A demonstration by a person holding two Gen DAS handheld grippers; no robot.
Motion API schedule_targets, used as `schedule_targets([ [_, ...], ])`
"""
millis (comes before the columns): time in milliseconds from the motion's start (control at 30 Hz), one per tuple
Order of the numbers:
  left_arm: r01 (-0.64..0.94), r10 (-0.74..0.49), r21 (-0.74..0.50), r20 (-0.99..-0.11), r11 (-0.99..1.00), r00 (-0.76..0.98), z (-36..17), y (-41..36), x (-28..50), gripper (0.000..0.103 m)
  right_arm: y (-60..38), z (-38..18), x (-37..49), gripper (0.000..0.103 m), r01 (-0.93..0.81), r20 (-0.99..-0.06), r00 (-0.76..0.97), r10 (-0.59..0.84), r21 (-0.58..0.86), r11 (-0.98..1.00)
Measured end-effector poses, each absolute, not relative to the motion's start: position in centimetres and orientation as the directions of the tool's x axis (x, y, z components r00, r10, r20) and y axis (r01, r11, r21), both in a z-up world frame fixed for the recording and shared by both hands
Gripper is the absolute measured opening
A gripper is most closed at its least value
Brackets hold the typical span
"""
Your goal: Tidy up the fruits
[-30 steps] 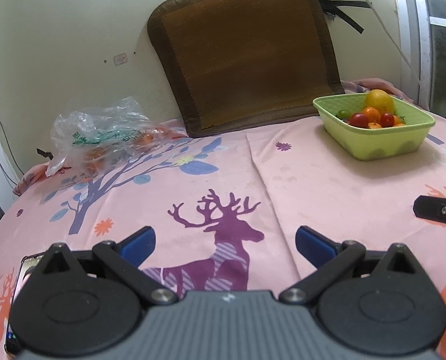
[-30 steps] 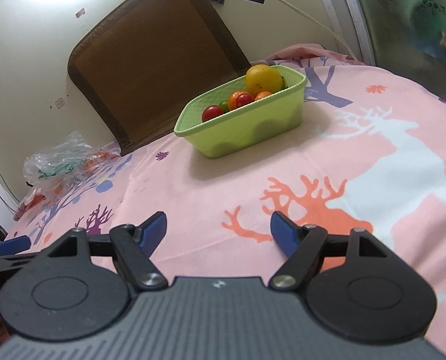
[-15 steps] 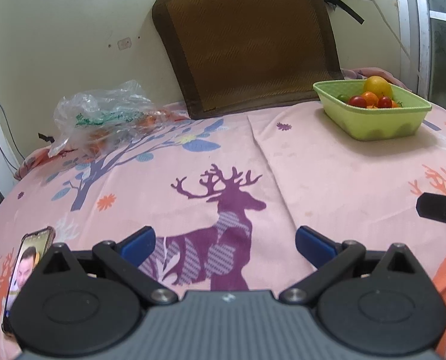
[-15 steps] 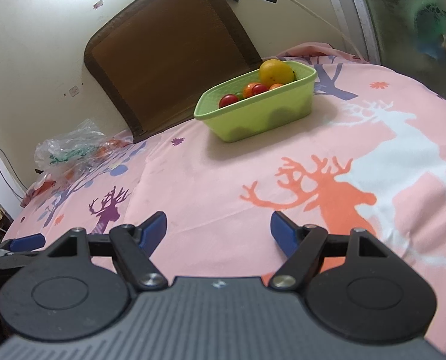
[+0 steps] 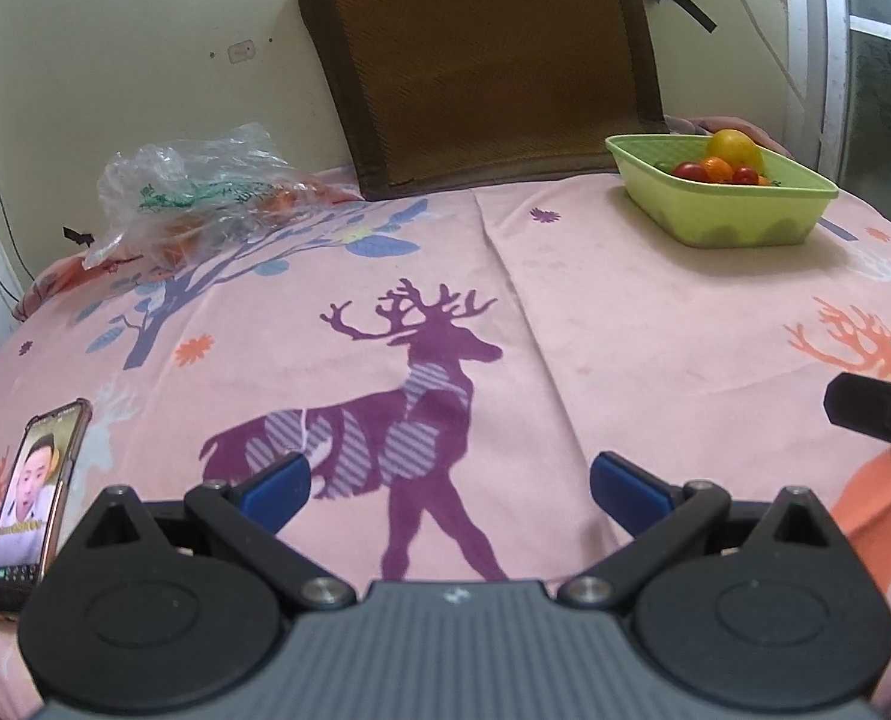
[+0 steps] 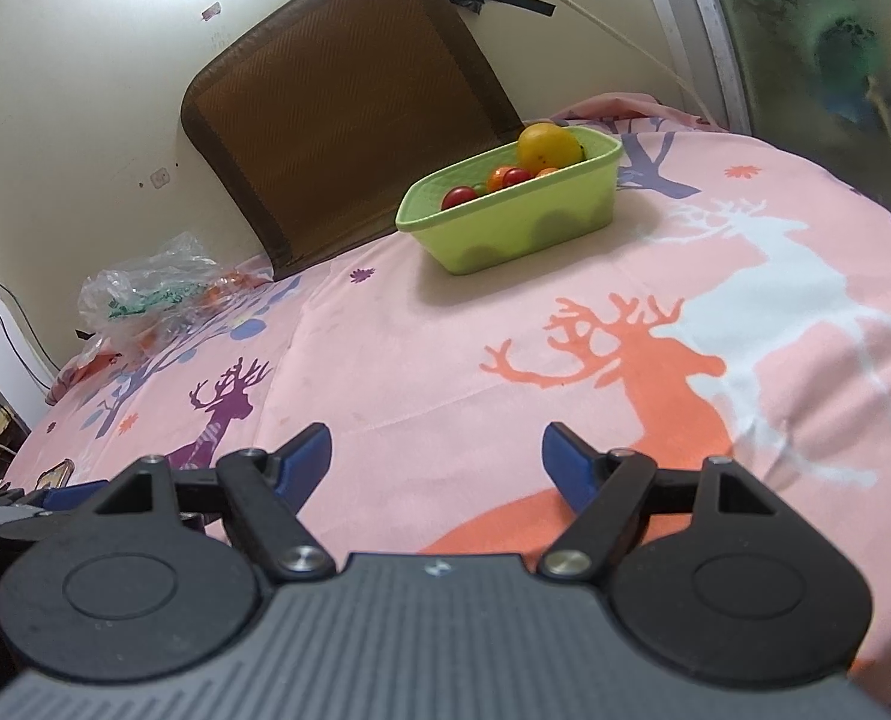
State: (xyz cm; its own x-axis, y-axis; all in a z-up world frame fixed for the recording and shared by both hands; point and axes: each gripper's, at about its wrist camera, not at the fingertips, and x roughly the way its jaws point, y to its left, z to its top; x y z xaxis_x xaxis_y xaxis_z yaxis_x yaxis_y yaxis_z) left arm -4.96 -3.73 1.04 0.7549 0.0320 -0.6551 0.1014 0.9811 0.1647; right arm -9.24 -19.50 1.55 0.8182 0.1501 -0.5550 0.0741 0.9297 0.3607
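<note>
Light green rectangular plastic basket [image 6: 508, 228] of fruit lies ahead of both wide-spread, empty tools, nearer the right tool [image 6: 436, 462] than the left tool [image 5: 445, 489]

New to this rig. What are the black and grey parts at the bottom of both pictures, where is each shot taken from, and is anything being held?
No robot arm here: a person carries a two-finger gripper in each hand, and each has a fisheye camera looking forward along its fingers. The black and grey parts are the gripper bodies.

One picture is from the left gripper, the other from the right gripper. In both, the blue-tipped jaws stand wide apart with only cloth between them, so nothing is held.

On the pink deer-print cloth sits a green basket holding a yellow fruit and small red and orange fruits. A crumpled plastic bag lies at the far left, with something orange inside. A phone with its screen lit lies near the left gripper. A brown mat leans on the wall.
</note>
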Motion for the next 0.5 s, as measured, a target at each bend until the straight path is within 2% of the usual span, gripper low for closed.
schedule_targets([
  [500, 0.134, -0.001, 0.134, -0.702, 0.982, 0.712, 0.1, -5.2, -7.1, 0.103, -19.6, 2.1, -12.1, 0.083, 0.079, -0.531, 0.838, 0.127, 0.348, 0.934],
])
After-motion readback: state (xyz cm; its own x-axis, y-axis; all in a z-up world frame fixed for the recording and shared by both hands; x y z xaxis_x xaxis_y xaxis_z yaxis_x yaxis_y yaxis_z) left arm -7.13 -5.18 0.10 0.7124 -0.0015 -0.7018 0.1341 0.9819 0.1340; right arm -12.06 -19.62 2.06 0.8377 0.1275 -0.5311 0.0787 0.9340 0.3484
